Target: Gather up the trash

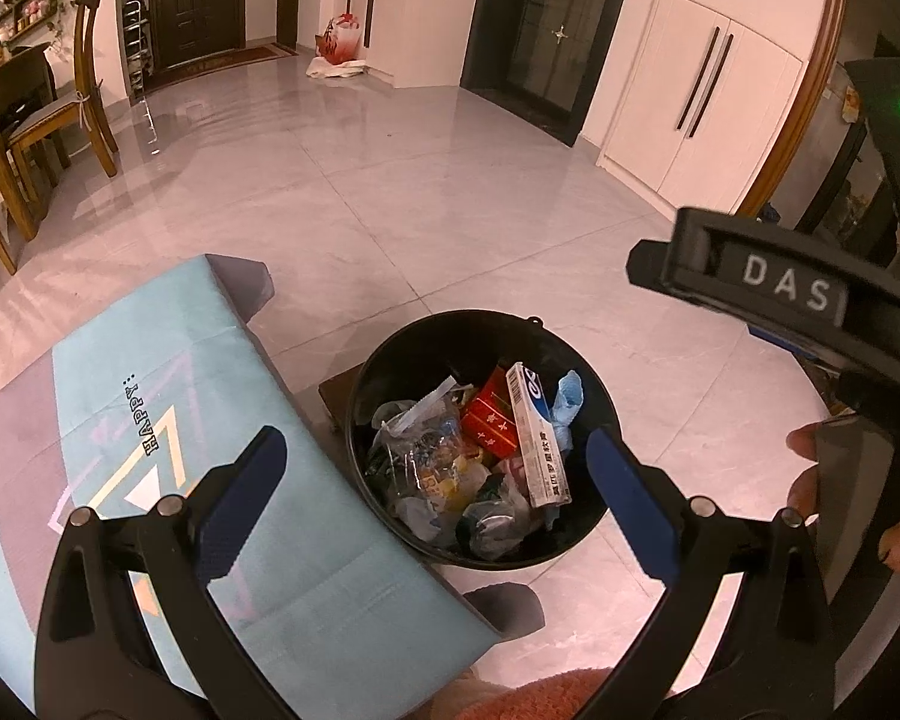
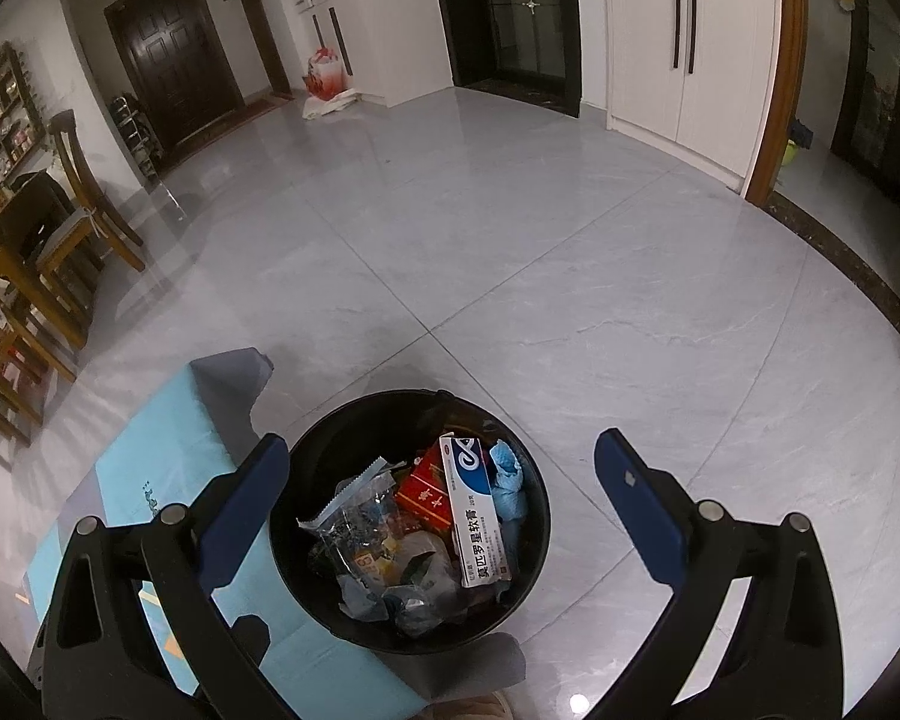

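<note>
Between the spread jaws of the left gripper [image 1: 435,468], seen from the left wrist, sits a round black trash bin [image 1: 390,360] on the grey tiled floor [image 1: 420,180], nothing held between the blue pads. Inside the bin lie a white ointment box [image 1: 537,438], a red carton [image 1: 491,420], a blue crumpled glove [image 1: 567,405] and clear plastic wrappers [image 1: 417,450]. Under the left jaw spreads a light-blue cloth [image 1: 150,390] printed "HAPPY" — it covers a low table. Beyond the right jaw, a hand [image 1: 810,468] grips the black body of the other tool.

From the right wrist, the right gripper [image 2: 444,480] also stands wide open and empty, the same bin [image 2: 306,462] between its jaws — nearer the left one. The ointment box [image 2: 474,516] leans upright against the red carton [image 2: 426,492], with the glove [image 2: 510,480] just beside it. The cloth [image 2: 150,468] lies under the left jaw, touching the bin's side.
</note>
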{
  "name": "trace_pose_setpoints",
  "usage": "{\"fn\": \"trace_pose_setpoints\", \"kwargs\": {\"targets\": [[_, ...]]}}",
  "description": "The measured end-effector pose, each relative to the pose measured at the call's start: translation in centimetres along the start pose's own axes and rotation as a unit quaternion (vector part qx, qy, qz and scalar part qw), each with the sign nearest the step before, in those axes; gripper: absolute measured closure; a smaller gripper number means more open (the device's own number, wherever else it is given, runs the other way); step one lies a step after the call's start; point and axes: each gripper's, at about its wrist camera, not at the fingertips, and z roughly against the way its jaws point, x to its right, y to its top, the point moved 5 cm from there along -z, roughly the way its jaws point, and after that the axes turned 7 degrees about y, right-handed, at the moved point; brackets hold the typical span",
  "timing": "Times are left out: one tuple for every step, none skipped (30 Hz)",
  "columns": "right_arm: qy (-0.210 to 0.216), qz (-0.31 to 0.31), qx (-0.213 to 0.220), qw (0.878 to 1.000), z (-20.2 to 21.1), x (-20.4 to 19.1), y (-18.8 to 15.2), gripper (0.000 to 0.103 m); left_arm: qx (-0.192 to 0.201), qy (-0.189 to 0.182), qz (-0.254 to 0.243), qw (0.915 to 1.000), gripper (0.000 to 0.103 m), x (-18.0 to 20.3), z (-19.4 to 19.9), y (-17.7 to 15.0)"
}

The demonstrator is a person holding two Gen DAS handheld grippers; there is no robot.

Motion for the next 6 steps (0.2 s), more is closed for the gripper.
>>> {"fn": "trace_pose_setpoints", "kwargs": {"targets": [[0.0, 0.002, -0.001, 1.0, -0.05, -0.04, -0.03, 0.003, 0.0, 0.0, 0.001, 1.0, 0.003, -0.03, 0.07, 0.06], [0.0, 0.003, -0.001, 1.0, -0.11, -0.09, -0.01, 0.003, 0.0, -0.001, 0.001, 1.0, 0.003, -0.04, 0.06, 0.04], [0.0, 0.005, -0.001, 1.0, -0.11, -0.15, -0.02, 0.003, -0.001, 0.0, 0.002, 1.0, 0.003, -0.06, 0.1, 0.04], [0.0, 0.006, -0.001, 1.0, -0.11, -0.21, -0.03, 0.003, -0.002, 0.001, 0.004, 1.0, 0.003, -0.13, 0.11, 0.03], [-0.001, 0.005, -0.001, 1.0, -0.11, -0.21, -0.06, 0.003, -0.003, 0.001, 0.005, 1.0, 0.003, -0.17, 0.09, 0.03], [-0.001, 0.005, -0.001, 1.0, -0.11, -0.22, -0.06, 0.003, -0.003, -0.001, 0.007, 1.0, 0.003, -0.2, 0.07, 0.03]]}}
